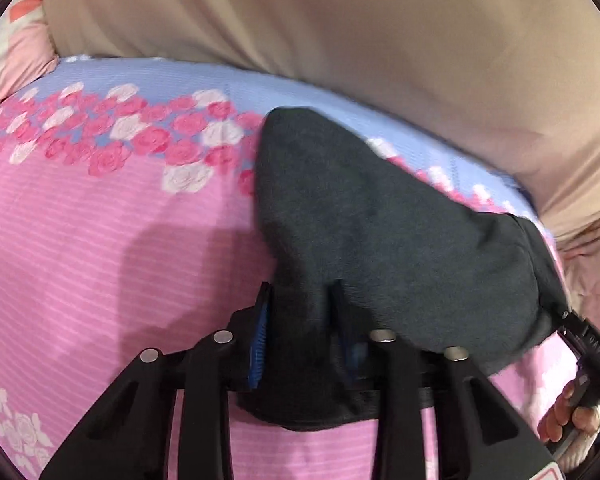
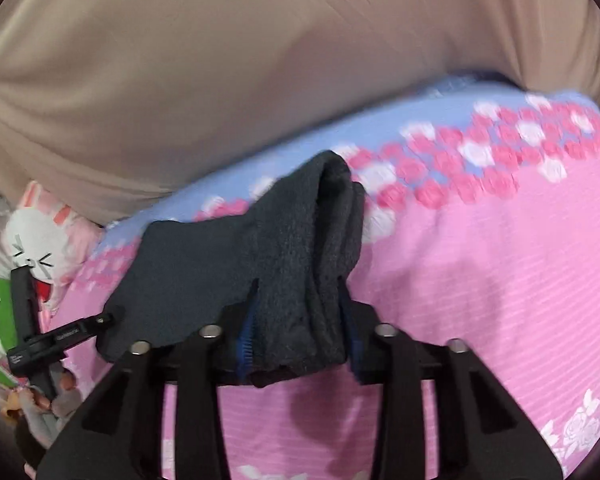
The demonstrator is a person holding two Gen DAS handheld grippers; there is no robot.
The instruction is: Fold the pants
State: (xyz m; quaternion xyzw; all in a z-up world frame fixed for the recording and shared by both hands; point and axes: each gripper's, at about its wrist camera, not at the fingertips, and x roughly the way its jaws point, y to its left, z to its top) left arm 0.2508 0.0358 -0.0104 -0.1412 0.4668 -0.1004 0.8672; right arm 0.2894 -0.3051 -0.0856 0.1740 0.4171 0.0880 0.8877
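Observation:
The dark grey pants (image 1: 364, 216) hang lifted above the pink bedsheet, stretched between my two grippers. My left gripper (image 1: 302, 300) is shut on one bunched edge of the pants, cloth pinched between its blue-padded fingers. My right gripper (image 2: 298, 292) is shut on the other edge of the pants (image 2: 292, 248), which drape in folds away from it. The right gripper also shows at the right edge of the left wrist view (image 1: 572, 320), and the left gripper at the left of the right wrist view (image 2: 108, 318). Both views are motion-blurred.
The bed is covered by a pink striped sheet (image 1: 100, 240) with a band of pink and white roses on blue (image 2: 480, 152). A tan cushion or headboard (image 1: 340, 20) rises behind. A white rabbit pillow (image 2: 36, 240) lies at the left of the right wrist view.

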